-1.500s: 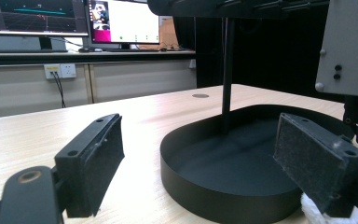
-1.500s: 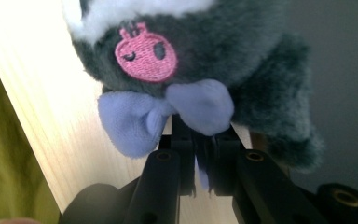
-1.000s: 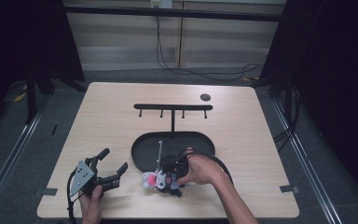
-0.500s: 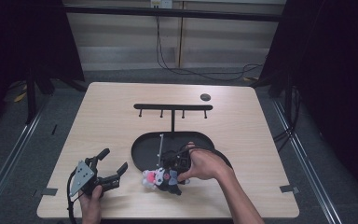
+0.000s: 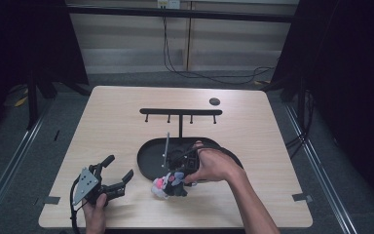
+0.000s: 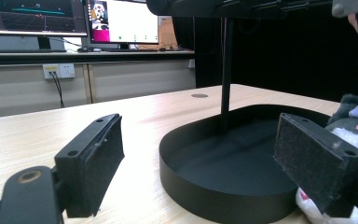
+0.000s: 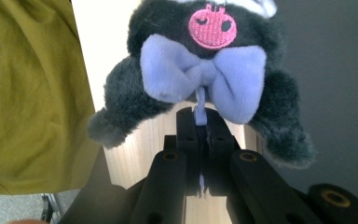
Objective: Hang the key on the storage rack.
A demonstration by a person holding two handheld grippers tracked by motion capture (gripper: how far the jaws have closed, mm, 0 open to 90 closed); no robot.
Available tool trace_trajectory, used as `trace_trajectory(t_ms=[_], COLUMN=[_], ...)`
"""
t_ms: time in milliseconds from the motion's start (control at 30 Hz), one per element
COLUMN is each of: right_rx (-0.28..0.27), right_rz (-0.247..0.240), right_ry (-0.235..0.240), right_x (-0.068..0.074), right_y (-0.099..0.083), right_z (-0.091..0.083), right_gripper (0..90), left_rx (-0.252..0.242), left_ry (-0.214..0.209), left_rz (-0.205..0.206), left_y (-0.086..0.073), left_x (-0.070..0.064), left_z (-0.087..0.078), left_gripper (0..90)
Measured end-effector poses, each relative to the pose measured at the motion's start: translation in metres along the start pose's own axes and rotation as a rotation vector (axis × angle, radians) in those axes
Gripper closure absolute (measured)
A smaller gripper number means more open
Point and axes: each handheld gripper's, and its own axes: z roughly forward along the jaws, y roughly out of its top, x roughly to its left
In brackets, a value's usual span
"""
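R gripper (image 7: 204,140): jaws pinched tight on the thin blue strap of a dark plush toy (image 7: 205,70), which sits on the table (image 5: 112,122) just off the black tray's (image 5: 148,158) 6 o'clock rim. L gripper (image 5: 117,174) w/ jaws wide, nothing btwn them, at the toy's 9 o'clock, apart from it.

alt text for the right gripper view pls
The right gripper has its two black jaws shut on a thin lilac loop hanging from a dark grey plush toy with a lilac bow and a pink embroidered face. Olive-yellow cloth is at the left, with pale table behind the toy.
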Motion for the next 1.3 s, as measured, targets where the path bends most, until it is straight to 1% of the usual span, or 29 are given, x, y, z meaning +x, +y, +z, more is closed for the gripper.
trace_trajectory(t_ms=[67,167,200,233,300,333,400,500,567,600,633,867,933,1067,1100,1133,1200,1233,1300], right_rx=[0.003,-0.009,-0.013,-0.027,-0.024,-0.033,-0.029,-0.042,-0.037,-0.032,-0.035,-0.013,-0.014,-0.003,-0.006,-0.003,0.006,0.01,0.017], right_rz=[-0.003,-0.006,-0.012,-0.001,0.0,-0.001,-0.006,-0.008,-0.008,-0.001,-0.011,-0.005,-0.019,-0.022,-0.031,-0.025,-0.03,-0.02,-0.026], right_ry=[-0.002,-0.01,-0.021,-0.034,-0.03,-0.029,-0.035,-0.043,-0.051,-0.049,-0.049,-0.062,-0.066,-0.098,-0.1,-0.099,-0.101,-0.102,-0.092], right_x=[0.0,0.0,0.0,0.0,0.0,0.0,0.001,0.001,0.001,0.001,-0.001,-0.006,-0.008,-0.012,-0.014,-0.015,-0.021,-0.022,-0.027], right_y=[0.0,0.0,0.0,0.0,-0.001,-0.002,-0.002,-0.002,0.0,0.0,0.001,0.008,0.01,0.015,0.016,0.018,0.02,0.022,0.023], right_z=[-0.004,-0.013,-0.015,-0.018,-0.024,-0.026,-0.031,-0.041,-0.046,-0.049,-0.051,-0.062,-0.065,-0.071,-0.072,-0.072,-0.074,-0.075,-0.077], right_gripper=[87.2,87.2,87.3,87.3,87.3,87.3,87.3,87.3,87.3,87.3,87.3,87.3,87.3,87.3,87.3,87.3,87.3,87.3,87.2], left_rx=[0.0,0.0,0.0,0.0,0.0,0.0,0.0,0.0,0.0,0.0,0.0,-0.001,-0.001,-0.001,-0.001,-0.001,0.0,-0.001,0.0], left_ry=[0.0,0.0,0.0,0.0,-0.001,-0.001,-0.001,-0.001,-0.001,-0.001,-0.001,-0.002,-0.002,-0.002,-0.003,-0.003,-0.003,-0.003,-0.003], left_rz=[0.0,0.0,0.0,0.0,0.0,0.0,0.0,0.0,0.0,0.0,0.0,0.0,0.0,0.0,0.0,0.0,0.0,0.0,0.0], left_y=[0.0,0.0,0.0,0.0,0.0,0.0,0.0,0.0,0.0,0.0,0.0,0.0,0.0,0.0,0.0,0.0,0.0,0.0,0.0], left_x=[0.0,0.0,0.0,0.0,0.0,0.0,0.0,0.0,0.0,0.0,0.0,0.0,0.0,0.0,0.0,0.0,0.0,0.0,0.0], left_z=[0.0,0.0,0.0,0.0,0.0,0.0,0.0,0.0,0.0,0.0,0.0,0.0,0.0,0.0,0.0,0.0,0.0,0.0,0.0], left_gripper=[15.4,15.4,15.4,15.4,15.4,15.4,15.4,15.4,15.4,15.4,15.4,15.4,15.4,15.4,15.4,15.4,15.4,15.4,15.4])
